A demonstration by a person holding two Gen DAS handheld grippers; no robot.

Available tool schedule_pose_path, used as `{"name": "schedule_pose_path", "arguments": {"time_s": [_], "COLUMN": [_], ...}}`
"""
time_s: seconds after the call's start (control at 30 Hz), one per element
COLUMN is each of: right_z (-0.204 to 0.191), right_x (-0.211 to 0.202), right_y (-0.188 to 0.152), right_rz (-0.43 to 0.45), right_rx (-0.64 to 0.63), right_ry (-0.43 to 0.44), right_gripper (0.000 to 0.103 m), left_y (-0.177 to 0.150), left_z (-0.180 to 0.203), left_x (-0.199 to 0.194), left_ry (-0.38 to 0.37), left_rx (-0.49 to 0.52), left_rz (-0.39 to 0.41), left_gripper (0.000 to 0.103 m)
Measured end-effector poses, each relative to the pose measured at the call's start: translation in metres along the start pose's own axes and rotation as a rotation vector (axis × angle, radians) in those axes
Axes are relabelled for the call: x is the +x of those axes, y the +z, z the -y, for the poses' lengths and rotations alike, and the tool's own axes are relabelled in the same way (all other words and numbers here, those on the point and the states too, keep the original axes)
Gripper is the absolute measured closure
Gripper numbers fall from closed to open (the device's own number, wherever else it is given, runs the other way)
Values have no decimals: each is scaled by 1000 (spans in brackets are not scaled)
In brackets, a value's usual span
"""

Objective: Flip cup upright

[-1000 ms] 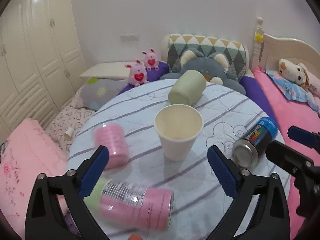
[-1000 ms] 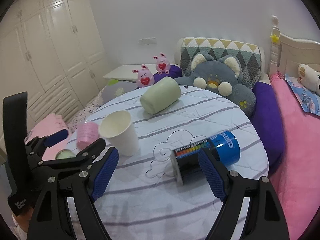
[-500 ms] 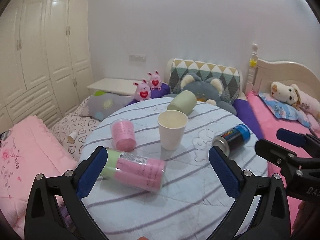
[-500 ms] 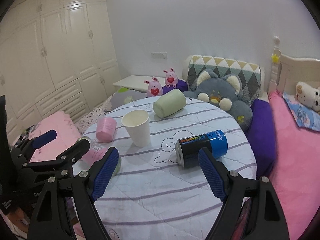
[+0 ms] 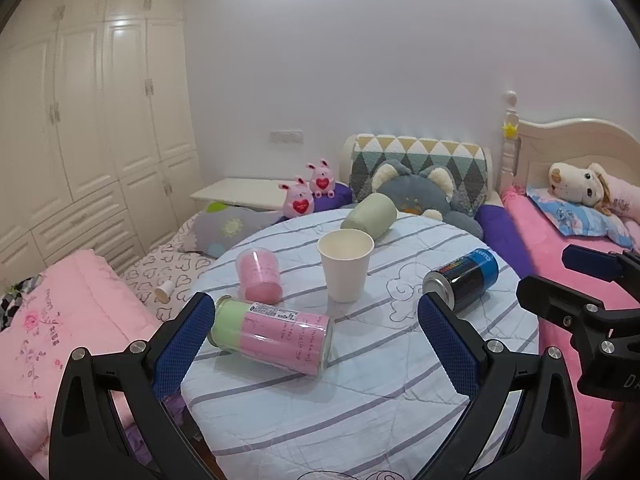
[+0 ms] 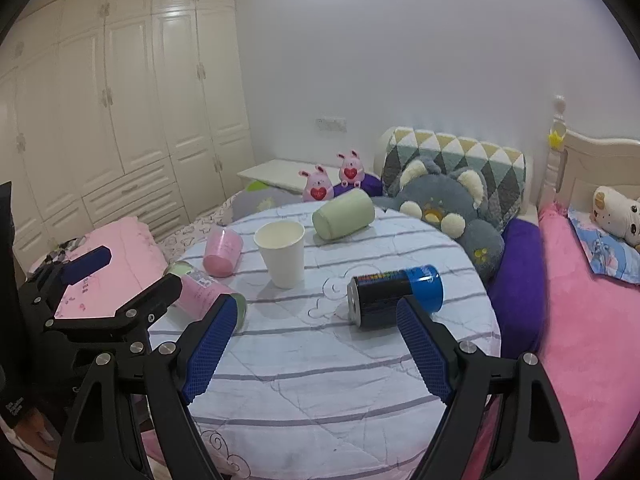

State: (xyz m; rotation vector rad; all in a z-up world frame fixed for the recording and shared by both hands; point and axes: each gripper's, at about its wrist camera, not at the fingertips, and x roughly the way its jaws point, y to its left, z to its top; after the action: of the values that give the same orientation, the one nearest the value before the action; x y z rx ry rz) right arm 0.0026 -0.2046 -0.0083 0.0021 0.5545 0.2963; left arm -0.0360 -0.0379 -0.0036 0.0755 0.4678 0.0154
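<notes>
**Left wrist view: paper cup upright on bench, both sets of fingers released**

Left wrist view shows the white paper cup standing upright, mouth up, near the middle of the round bench with its striped cloth. The left gripper hangs over the near edge, fingers spread wide and grasping nothing — well apart from the cup.

Around the cup:
- A pink cup stands mouth-down to its left, near but not touching.
- A pink and green bottle lies on its side at the near left.
- A pale green cup lies on its side behind the paper cup, at the far edge.
- A black and blue can lies on its side to the right.

Right wrist view confirms the paper cup upright. The right gripper is likewise released — fingers apart, empty, with the can lying just beyond its right finger. Whether that finger touches the can cannot be told.

A grey plush toy sits behind the bench, against a bed with pink cover.
</notes>
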Motion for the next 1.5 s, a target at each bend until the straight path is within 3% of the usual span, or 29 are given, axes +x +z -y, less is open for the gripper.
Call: {"name": "schedule_pose_path", "arguments": {"time_s": [1.5], "right_z": [7], "right_x": [5], "right_y": [-2], "right_rz": [-3], "right_rx": [-10], "right_ry": [9], "right_gripper": [20], "left_y": [-2], "left_z": [12], "left_x": [6], "left_ry": [24], "left_rx": [6], "left_rz": [5], "left_gripper": [0]}}
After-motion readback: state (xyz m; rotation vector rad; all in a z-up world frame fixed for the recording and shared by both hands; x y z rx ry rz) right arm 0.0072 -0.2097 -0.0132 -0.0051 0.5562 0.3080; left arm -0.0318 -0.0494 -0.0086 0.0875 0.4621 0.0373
